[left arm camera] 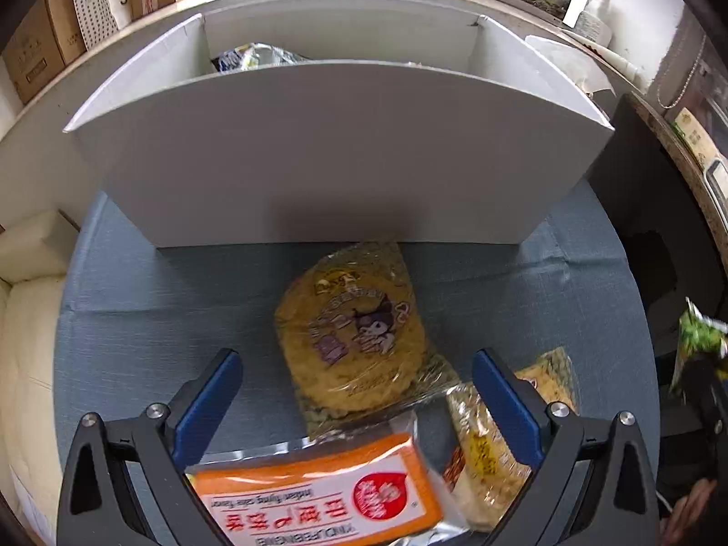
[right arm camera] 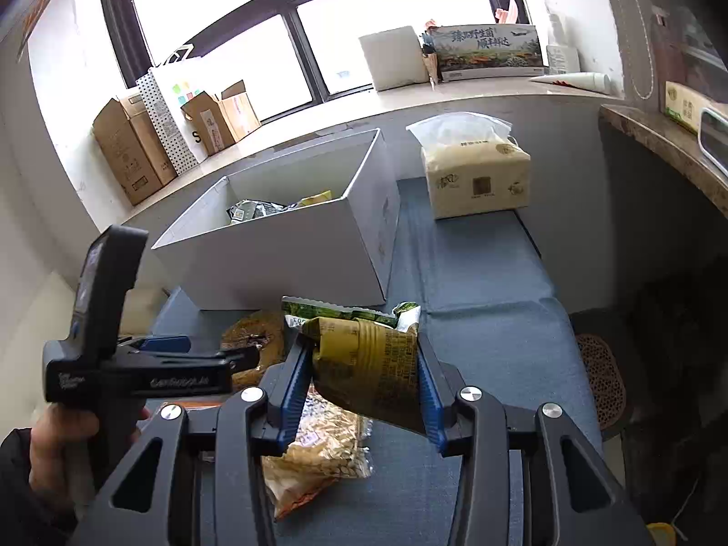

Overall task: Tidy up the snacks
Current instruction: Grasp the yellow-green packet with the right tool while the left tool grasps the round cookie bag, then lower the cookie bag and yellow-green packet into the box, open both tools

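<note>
A white box (left arm camera: 336, 154) stands on the blue cloth and holds several snack bags; it also shows in the right wrist view (right arm camera: 291, 245). My left gripper (left arm camera: 357, 364) is open and empty, low over a round yellow cracker pack (left arm camera: 355, 332), an orange packet (left arm camera: 318, 496) and a clear pack of yellow crackers (left arm camera: 482, 446). My right gripper (right arm camera: 364, 355) is shut on a green and gold snack bag (right arm camera: 368, 355), held above the cloth in front of the box. That bag shows at the right edge of the left wrist view (left arm camera: 698, 341).
A tissue pack (right arm camera: 475, 182) sits on the cloth right of the box. Cardboard boxes (right arm camera: 132, 150) and a dotted bag line the windowsill behind. A stone counter (right arm camera: 664, 145) runs along the right. A cream cushion (left arm camera: 27, 341) lies at the left.
</note>
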### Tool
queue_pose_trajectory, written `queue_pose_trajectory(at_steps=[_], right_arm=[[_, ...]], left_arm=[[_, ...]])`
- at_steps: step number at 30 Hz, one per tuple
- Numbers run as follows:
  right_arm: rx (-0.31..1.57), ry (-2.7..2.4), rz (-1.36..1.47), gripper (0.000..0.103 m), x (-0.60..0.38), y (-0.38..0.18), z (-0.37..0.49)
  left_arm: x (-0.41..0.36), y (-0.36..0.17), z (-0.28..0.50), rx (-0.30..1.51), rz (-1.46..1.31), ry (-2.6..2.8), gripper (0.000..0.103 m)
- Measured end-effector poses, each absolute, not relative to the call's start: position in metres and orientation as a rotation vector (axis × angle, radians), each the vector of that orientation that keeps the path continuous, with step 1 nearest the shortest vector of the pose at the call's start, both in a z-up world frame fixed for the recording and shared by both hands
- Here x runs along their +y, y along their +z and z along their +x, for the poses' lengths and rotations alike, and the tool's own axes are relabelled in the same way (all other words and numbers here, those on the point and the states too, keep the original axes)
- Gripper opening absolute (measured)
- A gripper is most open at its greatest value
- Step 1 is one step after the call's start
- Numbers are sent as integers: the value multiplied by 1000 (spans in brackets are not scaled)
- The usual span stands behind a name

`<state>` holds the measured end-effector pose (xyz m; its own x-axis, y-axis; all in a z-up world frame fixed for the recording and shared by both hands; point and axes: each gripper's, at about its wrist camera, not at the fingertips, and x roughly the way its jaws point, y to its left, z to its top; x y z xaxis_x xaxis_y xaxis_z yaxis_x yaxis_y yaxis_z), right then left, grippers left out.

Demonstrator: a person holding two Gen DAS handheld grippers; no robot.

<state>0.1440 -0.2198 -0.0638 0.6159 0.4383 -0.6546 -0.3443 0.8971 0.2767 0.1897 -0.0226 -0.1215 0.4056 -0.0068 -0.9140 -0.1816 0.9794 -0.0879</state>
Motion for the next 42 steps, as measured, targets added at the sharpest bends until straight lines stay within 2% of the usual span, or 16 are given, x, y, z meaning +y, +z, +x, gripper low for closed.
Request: queue_pose_trajectory(at_steps=[5, 7, 11, 17, 31, 42], right_arm=[[806, 453, 214, 47, -240, -74, 141], [799, 449, 208, 47, -243, -75, 138], [804, 457, 234, 47, -247, -76, 139], [802, 449, 226, 47, -245, -76, 136], [744, 562, 111, 47, -195, -40, 148], [661, 652, 6, 47, -122, 14, 198]], left_arm=[[-31, -139, 210, 1185, -147, 159, 101], [-34, -146, 211, 1192, -106, 177, 88], [-29, -148, 209, 1186, -137, 161, 82], [-19, -139, 197, 1158, -171, 112, 80], [11, -17, 127, 869, -110, 73, 80], [67, 46, 156, 744, -86, 85, 80]])
